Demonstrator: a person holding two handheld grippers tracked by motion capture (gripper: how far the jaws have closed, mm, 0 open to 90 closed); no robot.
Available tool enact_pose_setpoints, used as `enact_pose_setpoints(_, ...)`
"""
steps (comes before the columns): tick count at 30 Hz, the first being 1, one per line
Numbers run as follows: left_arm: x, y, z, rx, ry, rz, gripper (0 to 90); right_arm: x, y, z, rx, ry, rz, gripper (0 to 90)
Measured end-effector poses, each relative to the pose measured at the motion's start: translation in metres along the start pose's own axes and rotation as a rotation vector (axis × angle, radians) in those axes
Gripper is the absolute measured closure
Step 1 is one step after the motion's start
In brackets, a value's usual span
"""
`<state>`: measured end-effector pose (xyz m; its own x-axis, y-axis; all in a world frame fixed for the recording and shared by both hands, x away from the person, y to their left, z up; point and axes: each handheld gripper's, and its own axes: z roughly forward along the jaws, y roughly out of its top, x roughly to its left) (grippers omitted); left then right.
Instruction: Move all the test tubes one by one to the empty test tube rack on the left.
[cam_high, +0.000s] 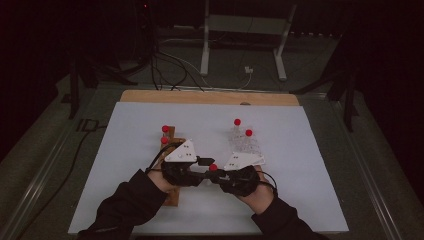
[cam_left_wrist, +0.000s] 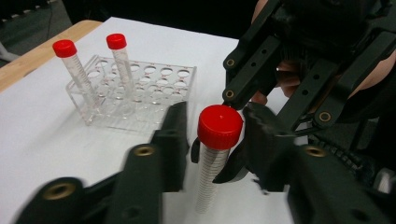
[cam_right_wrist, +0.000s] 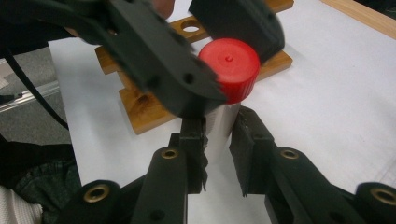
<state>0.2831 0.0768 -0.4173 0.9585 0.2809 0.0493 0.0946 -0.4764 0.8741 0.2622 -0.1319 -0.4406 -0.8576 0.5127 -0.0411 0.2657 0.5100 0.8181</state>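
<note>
Right tongs (cam_right_wrist: 217, 140) clamped on clear body of red-capped tube (cam_left_wrist: 218, 140). Left tongs (cam_left_wrist: 212, 135) closed around its red cap (cam_right_wrist: 229, 69), pads touching.

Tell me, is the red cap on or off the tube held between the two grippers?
On. The red cap sits atop the tube.
</note>
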Motion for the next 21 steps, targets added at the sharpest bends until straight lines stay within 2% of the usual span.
enact_pose_setpoints(5, -0.001, 0.0, 0.001, 0.007, 0.003, 0.011, 70.1, 0.0, 0.0, -0.001, 0.001, -0.005, 0.001, 75.5)
enact_pose_setpoints(16, 0.001, 0.004, -0.002, -0.012, 0.015, 0.016, 71.7, -0.002, 0.001, -0.004, -0.022, -0.004, 0.014, 74.7)
enact_pose_setpoints(21, 0.004, 0.005, -0.009, -0.019, 0.039, 0.016, 71.8, -0.004, 0.002, -0.009, -0.041, -0.017, 0.015, 62.7)
